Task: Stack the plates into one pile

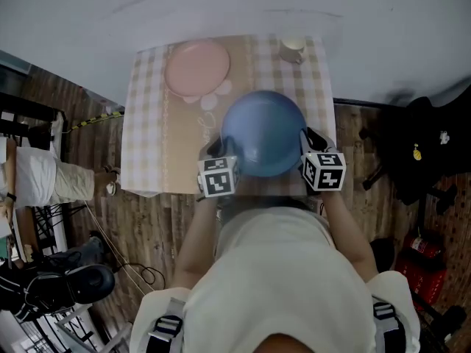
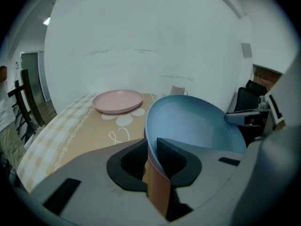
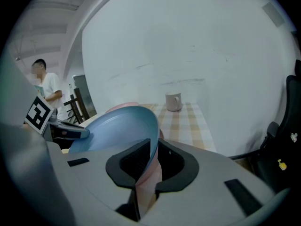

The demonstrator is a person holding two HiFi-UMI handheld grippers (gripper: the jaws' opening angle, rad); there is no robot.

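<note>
A blue plate hangs above the near half of the table, held by both grippers at opposite rims. My left gripper is shut on its left rim, and my right gripper is shut on its right rim. The blue plate fills the middle of the left gripper view, and in the right gripper view the blue plate tilts off to the left. A pink plate lies flat at the table's far left; the pink plate is beyond the blue one.
A pale mug stands at the table's far right corner. The checked tablecloth covers the table against a white wall. A black chair is at the right, and a person stands far off at the left.
</note>
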